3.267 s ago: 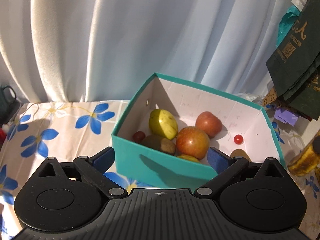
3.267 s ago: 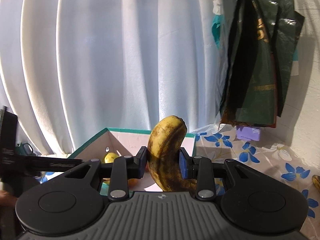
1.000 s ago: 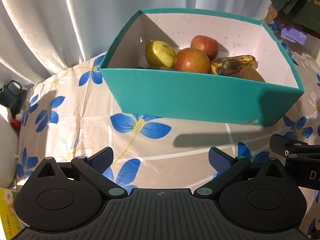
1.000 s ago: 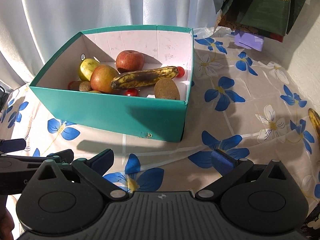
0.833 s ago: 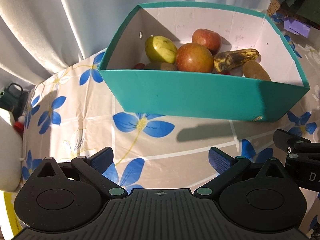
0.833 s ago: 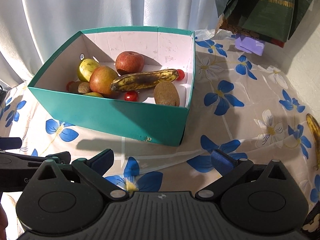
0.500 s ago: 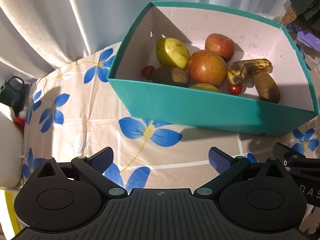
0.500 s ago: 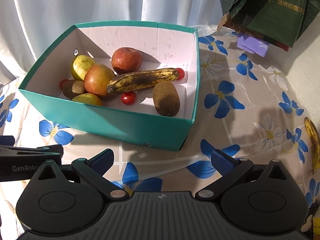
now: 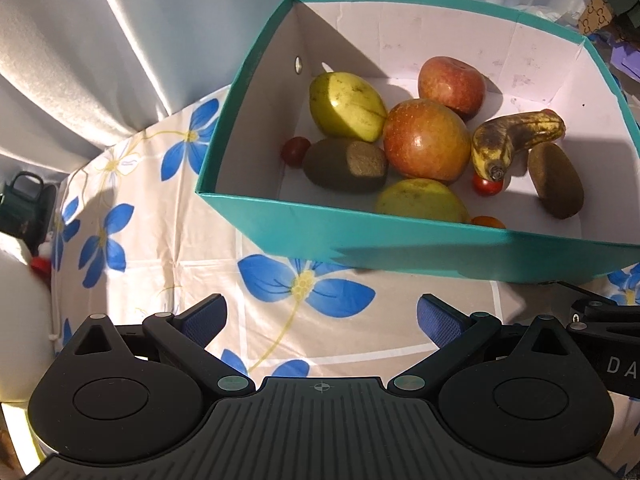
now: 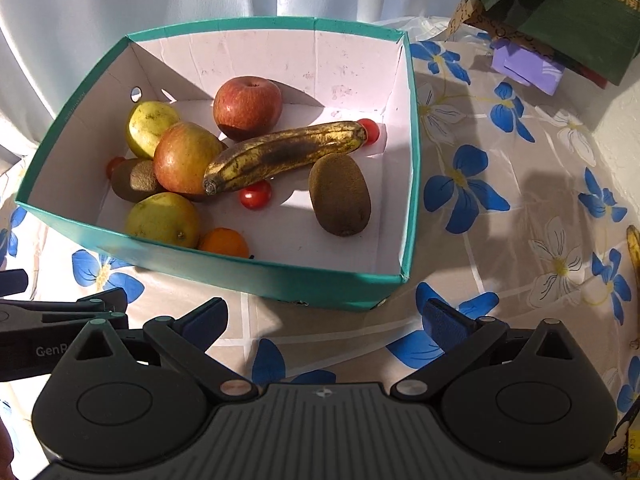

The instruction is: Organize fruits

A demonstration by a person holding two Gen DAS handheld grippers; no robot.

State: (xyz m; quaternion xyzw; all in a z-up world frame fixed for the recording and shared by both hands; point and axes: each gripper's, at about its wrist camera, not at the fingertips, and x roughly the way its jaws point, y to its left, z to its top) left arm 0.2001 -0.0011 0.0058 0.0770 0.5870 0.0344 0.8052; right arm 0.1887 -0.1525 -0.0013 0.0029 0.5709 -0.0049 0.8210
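Both the left gripper (image 9: 318, 318) and the right gripper (image 10: 324, 318) hover with jaws released and empty above the floral tabletop (image 10: 500, 216); the spotted yellow-brown banana (image 10: 286, 152) lies inside the teal cardboard box (image 10: 280, 276), propped across the red apples (image 10: 186, 158), leaving one more banana (image 10: 634, 252) at the tabletop's right edge, likely next.

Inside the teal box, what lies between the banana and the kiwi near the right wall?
Mostly bare white box floor; the banana and that kiwi almost touch. A cherry tomato sits beside the gap, clearest in the right wrist view.

Hard, warm sunlight slants across the teal box (image 10: 336, 284), throwing sharp diagonal shadows on its white inner walls. Both views are crisp but bow strongly toward the edges, and the curtain (image 9: 120, 40) behind the box glares pale.
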